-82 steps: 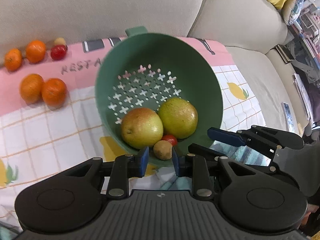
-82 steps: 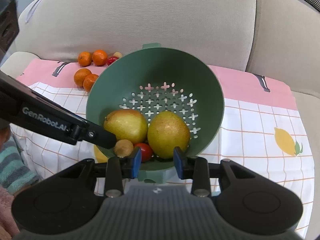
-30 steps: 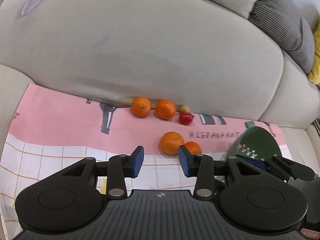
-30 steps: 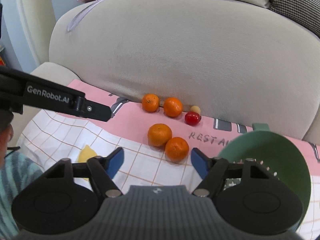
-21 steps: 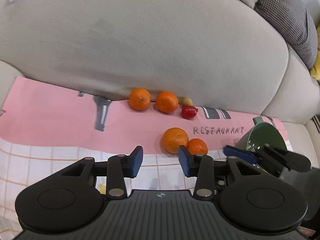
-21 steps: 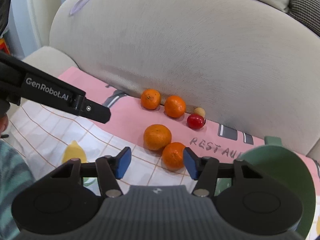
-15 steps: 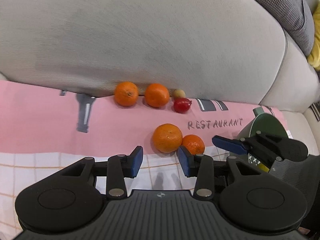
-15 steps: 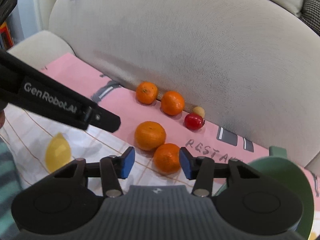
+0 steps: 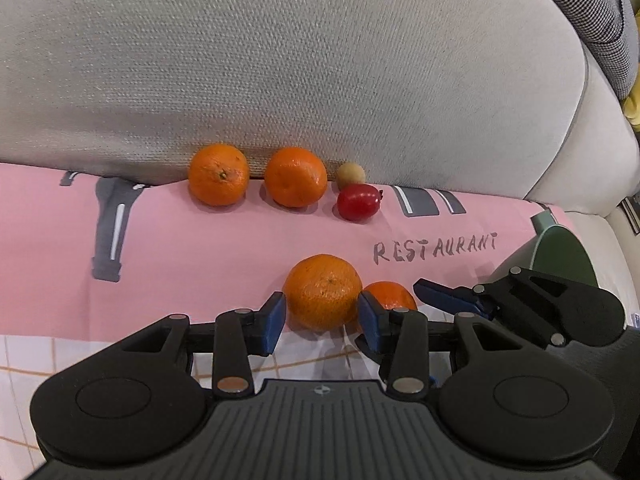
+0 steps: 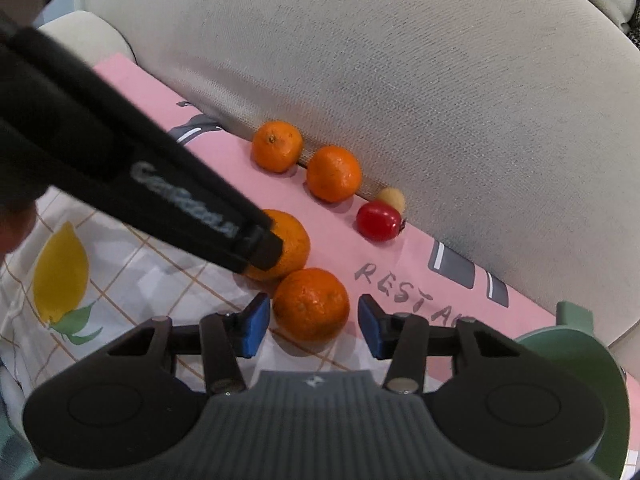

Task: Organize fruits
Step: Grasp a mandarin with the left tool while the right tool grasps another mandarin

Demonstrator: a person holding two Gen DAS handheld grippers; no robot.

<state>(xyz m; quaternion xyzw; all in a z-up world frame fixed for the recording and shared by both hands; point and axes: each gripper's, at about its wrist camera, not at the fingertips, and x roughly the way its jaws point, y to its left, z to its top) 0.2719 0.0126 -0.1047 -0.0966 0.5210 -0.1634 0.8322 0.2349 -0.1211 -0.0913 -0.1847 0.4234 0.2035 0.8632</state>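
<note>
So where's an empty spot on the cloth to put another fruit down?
The pink strip left of the near oranges, below the back oranges, is bare. So is the checked part by the printed lemon. It is crowded by the cushion, where oranges, a red fruit and a tan one sit close.

hand-held gripper (image 9: 322, 322) | black ribbed body | blue pads | silver screws
</note>
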